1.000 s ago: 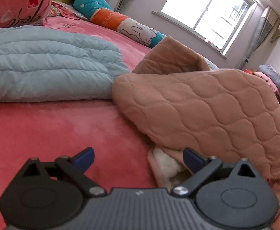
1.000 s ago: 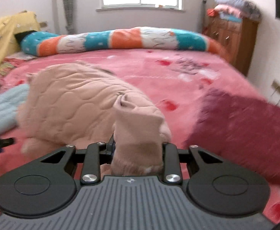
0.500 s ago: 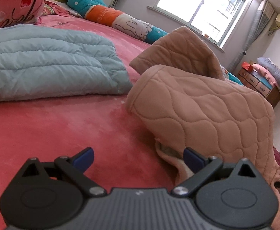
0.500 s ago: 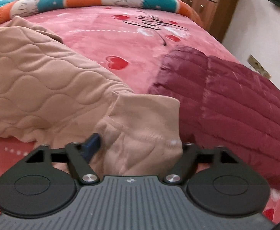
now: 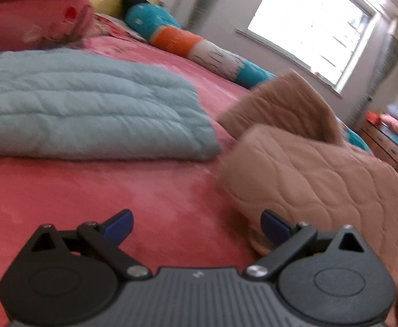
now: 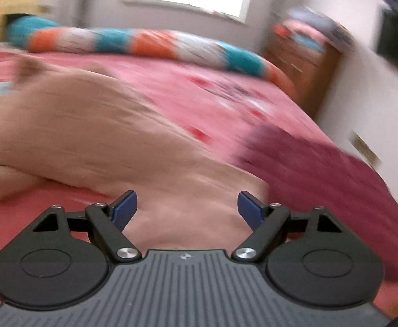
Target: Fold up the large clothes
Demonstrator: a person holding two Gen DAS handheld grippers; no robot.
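— What has changed since a moment ago?

— The right gripper (image 6: 187, 204) had a bunched bit of the tan quilted jacket (image 6: 95, 133) pinched between its pads; its jaws have just been opening, and now they stand spread wide. A fold of tan cloth lies between the blue pads (image 6: 124, 208), but they do not press on it.

— And on the left side?

— The left gripper (image 5: 196, 224) is spread too — only the pink bedspread (image 5: 95, 190) shows between its fingers. At the upper left of its view lies a pale blue quilted jacket (image 5: 84, 109), folded flat. Right of centre, the tan jacket (image 5: 321, 171) sits humped on the bed, its near edge just beside the right-hand pad.

— What else does the right view show?

— It is blurred. The tan jacket fills the left and middle, a dark red quilted jacket (image 6: 335, 179) lies at the lower right, touching it, and a striped long pillow (image 6: 150, 43) runs across the top.
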